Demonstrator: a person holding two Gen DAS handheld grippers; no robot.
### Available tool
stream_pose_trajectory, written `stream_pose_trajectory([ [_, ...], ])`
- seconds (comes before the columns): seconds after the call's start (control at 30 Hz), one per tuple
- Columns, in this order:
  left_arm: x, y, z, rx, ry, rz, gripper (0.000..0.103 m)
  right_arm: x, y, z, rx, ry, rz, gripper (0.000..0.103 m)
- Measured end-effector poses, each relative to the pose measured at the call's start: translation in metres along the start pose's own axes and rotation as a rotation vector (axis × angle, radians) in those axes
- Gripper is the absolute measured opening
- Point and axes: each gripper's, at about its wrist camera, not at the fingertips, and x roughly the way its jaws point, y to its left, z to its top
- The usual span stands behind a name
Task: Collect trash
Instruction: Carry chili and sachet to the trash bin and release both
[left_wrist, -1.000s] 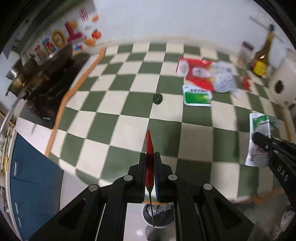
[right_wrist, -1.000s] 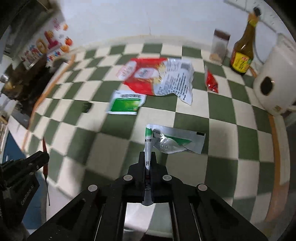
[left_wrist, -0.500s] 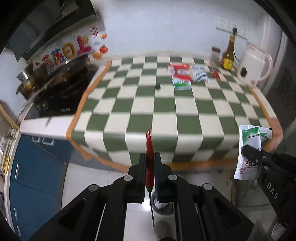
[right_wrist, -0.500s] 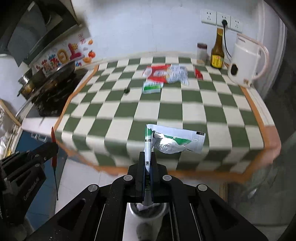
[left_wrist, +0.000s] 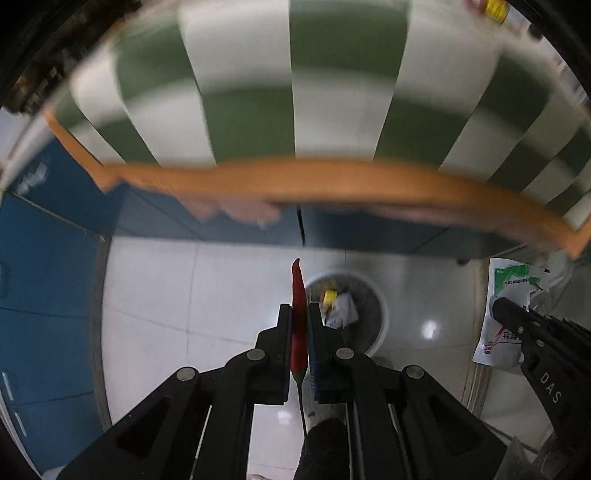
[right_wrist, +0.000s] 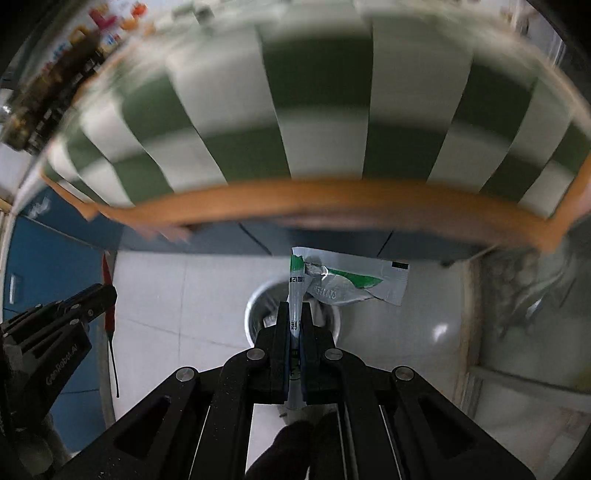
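Here, red chili; torn green-silver packet.

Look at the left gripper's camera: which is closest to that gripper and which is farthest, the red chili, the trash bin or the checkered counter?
1. Red chili: nearest, pinched between the left gripper fingers.
2. Trash bin: next, on the floor below, just right of the fingertips.
3. Checkered counter: farthest, across the top of the view, beyond its orange edge.
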Motion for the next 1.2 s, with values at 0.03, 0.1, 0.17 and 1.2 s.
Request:
stream_pose_trajectory([
  [0.03,0.023,-0.001,-0.003,0.001,0.021,0.003,0.005,0.018,-0.004,-0.003,0.005,0.017,0.007,0.004],
  [0.1,0.064,-0.002,-0.011,-0.003,0.057,0.008,0.005,0.077,-0.018,-0.015,0.025,0.069,0.035,0.004],
  [0.17,0.106,-0.003,-0.02,-0.009,0.091,0.01,0.005,0.117,-0.024,-0.022,0.012,0.088,0.042,0.004],
  [1.2,0.279,0.004,-0.054,-0.062,0.258,-0.076,0.101,0.332,-0.043,-0.057,-0.069,0.271,0.049,0.06],
])
